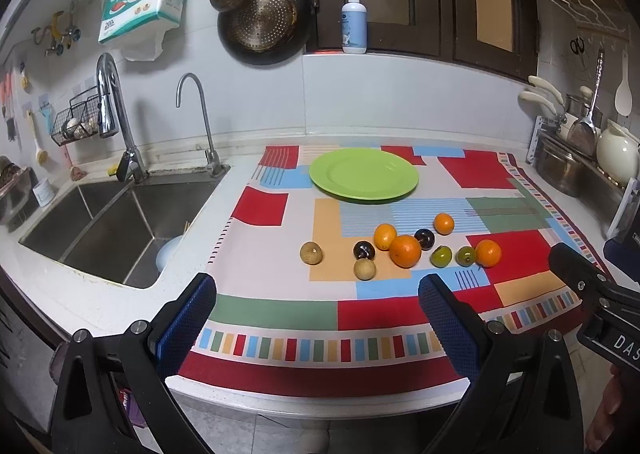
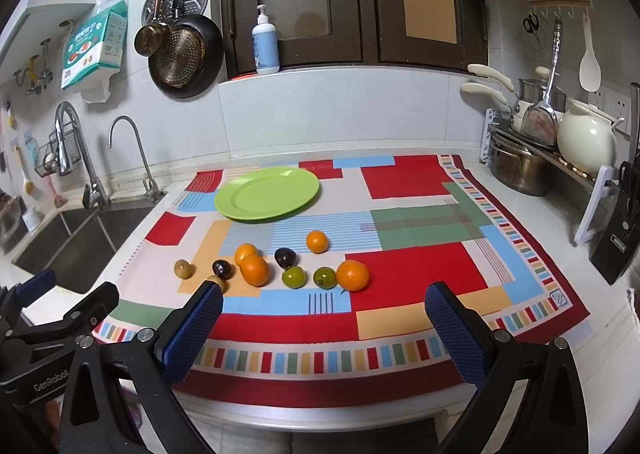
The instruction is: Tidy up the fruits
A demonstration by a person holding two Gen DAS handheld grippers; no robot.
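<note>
A green plate (image 1: 363, 174) (image 2: 267, 193) lies bare at the back of a patterned cloth (image 1: 496, 173). In front of it sit several loose fruits: oranges, the biggest in the middle (image 1: 405, 251) (image 2: 254, 270), two dark plums (image 1: 364, 250), two green fruits (image 1: 441, 256) (image 2: 294, 277) and two tan round fruits (image 1: 311, 252) (image 2: 182, 268). My left gripper (image 1: 318, 296) is open and empty, held above the cloth's front edge. My right gripper (image 2: 324, 304) is open and empty too, to its right, short of the fruits.
A steel sink (image 1: 116, 225) with two taps lies left of the cloth. A dish rack with pots (image 2: 524, 161), a white jug (image 2: 586, 139) and a knife block (image 2: 618, 230) stand at the right. Pans hang on the back wall (image 1: 264, 21).
</note>
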